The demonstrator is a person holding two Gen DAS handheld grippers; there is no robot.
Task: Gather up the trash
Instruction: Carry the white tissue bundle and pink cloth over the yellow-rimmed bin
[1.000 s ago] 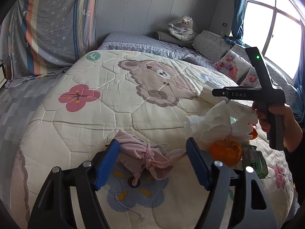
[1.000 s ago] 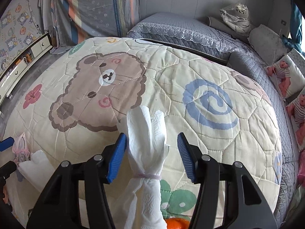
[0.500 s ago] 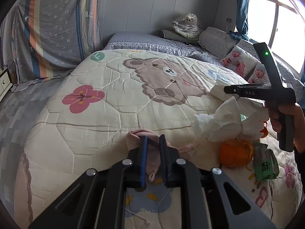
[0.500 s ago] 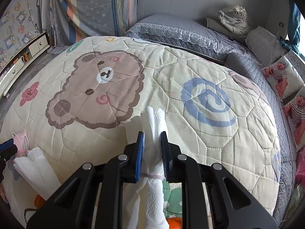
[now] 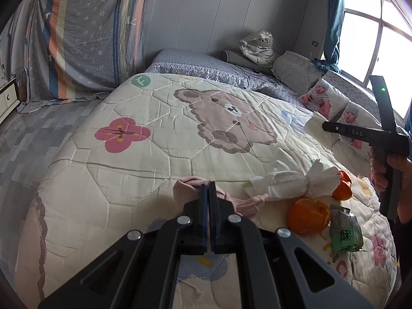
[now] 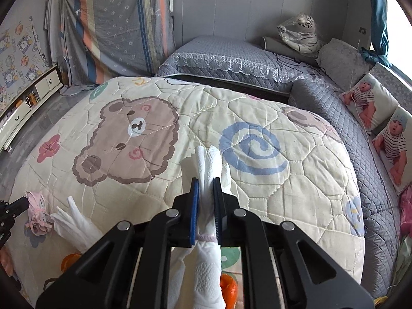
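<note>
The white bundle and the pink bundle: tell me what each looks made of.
White bundle: looks like tissue paper, matte, embossed with small dots, creased, tied with a thin band. Pink bundle: likely soft woven cloth, matte, limp folds and knotted ends with loose threads. The right tongs pinch the white one, the left tongs the pink.

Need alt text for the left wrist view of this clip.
The left gripper, shut, pinches a crumpled pink cloth on a cream cartoon-bear quilt. To its right lie a tied white tissue bundle, orange peels and a green snack wrapper.
</note>
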